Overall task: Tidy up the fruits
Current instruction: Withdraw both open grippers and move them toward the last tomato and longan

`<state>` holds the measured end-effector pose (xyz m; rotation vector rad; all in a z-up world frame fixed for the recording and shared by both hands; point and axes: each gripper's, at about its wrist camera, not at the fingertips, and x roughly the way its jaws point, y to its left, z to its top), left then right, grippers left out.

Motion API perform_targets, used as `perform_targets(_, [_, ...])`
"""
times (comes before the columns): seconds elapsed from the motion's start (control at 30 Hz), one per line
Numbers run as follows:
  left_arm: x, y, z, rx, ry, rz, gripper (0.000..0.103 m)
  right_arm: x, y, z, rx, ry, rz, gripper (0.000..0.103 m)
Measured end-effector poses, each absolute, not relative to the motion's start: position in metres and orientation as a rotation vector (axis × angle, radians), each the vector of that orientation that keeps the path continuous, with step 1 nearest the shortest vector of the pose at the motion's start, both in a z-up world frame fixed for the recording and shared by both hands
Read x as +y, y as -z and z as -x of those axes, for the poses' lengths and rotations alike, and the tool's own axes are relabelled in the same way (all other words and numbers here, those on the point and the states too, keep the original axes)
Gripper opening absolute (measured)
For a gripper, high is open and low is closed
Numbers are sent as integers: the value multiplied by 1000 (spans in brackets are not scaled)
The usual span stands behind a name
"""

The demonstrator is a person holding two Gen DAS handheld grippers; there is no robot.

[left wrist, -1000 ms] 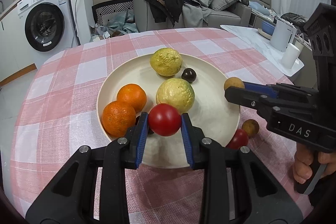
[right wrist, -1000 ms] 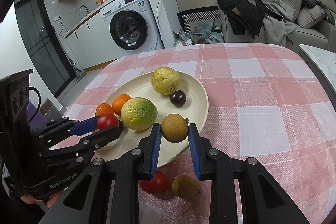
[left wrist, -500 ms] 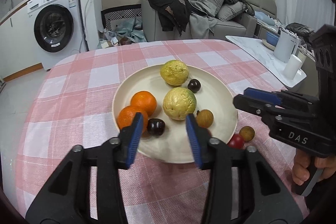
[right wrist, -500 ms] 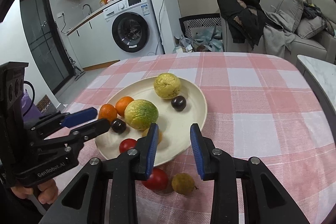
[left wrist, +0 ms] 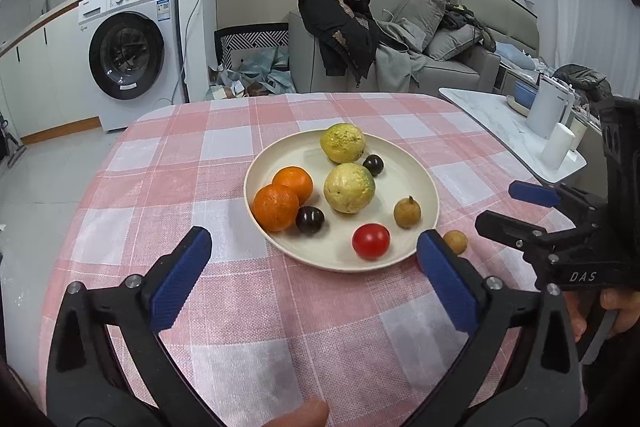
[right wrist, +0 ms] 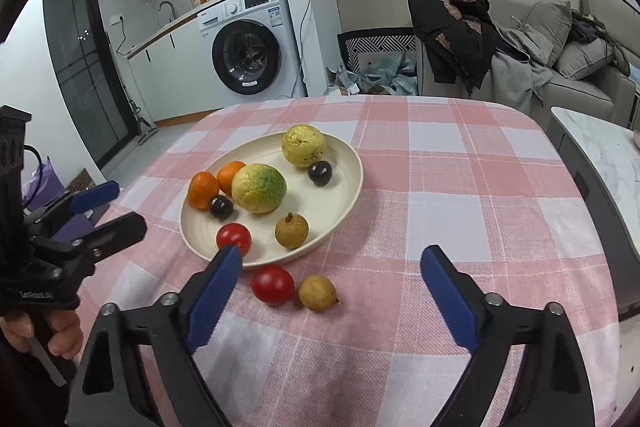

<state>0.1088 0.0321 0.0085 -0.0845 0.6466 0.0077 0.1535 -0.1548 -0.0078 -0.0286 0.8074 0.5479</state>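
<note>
The plate [right wrist: 352, 163] sits near the middle of the checked worktop [right wrist: 460, 195] and serves as the collecting spot. On it lie two oranges [left wrist: 282, 197] at its left edge, two yellow-green fruits [left wrist: 349, 188] toward the middle and far side, two dark plums [left wrist: 310, 219], a red tomato [left wrist: 371, 241] and a small brown fruit [left wrist: 407, 213] near the front rim.

Both tongs have just been opening. The left tongs [left wrist: 314, 277] and the right tongs [right wrist: 332, 293] stand spread wide with nothing between their pads, probably because each has let its fruit go onto the plate.

Off the plate, just in front of its rim, a second tomato [right wrist: 273, 285] and a second brown fruit [right wrist: 317, 292] lie side by side on the cloth, likely next to go.
</note>
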Motion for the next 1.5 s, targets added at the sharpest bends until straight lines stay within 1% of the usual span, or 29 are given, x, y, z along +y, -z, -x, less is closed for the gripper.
perform_targets(0.03, [30, -8, -106, 646, -4, 83, 102, -156, 9, -152, 805, -537, 39, 102])
perform_targets(0.13, [26, -5, -100, 646, 11, 85, 102, -158, 11, -150, 811, -530, 56, 103])
perform_targets(0.47, [21, 12, -105, 678, 14, 93, 102, -159, 32, -153, 858, -507, 111, 103])
perform_targets(0.93, [18, 28, -112, 721, 22, 84, 102, -153, 44, -161, 933, -448, 188, 103])
perform_targets(1.2, [20, 30, -114, 728, 25, 91, 102, -147, 54, -167, 989, -414, 232, 103])
perform_targets(1.5, [26, 31, -114, 730, 20, 120, 102, -134, 56, -172, 992, -407, 288, 102])
